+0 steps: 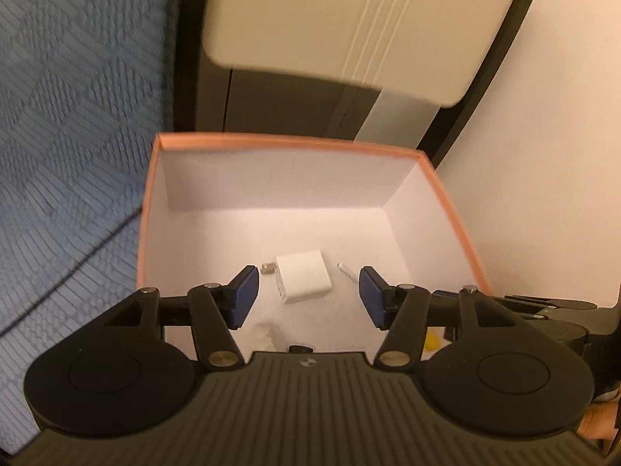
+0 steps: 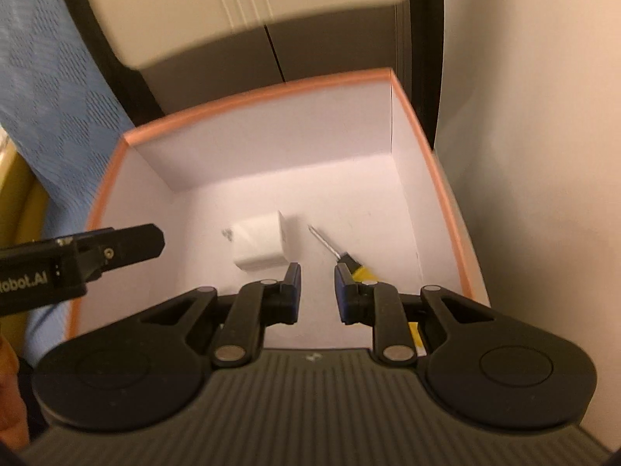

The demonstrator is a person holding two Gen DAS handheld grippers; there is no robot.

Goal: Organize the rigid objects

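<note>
An orange-rimmed cardboard box (image 1: 287, 141) (image 2: 252, 99) with a white inside stands open below both grippers. On its floor lie a white plug charger (image 1: 304, 275) (image 2: 260, 242) and a screwdriver (image 1: 345, 270) (image 2: 341, 254) with a yellow and black handle. My left gripper (image 1: 308, 299) hangs open over the box, with the charger lying loose on the floor below its gap. My right gripper (image 2: 317, 291) is shut down to a narrow gap with nothing in it, just above the screwdriver's handle. The left gripper's finger (image 2: 116, 248) reaches in from the left in the right wrist view.
Blue patterned fabric (image 1: 58, 116) (image 2: 50, 77) lies left of the box. A cream panel (image 1: 349, 19) on dark furniture rises behind it. A pale wall (image 1: 562, 155) (image 2: 543, 116) stands close on the right. A small dark item (image 1: 300, 348) shows at the box's near edge.
</note>
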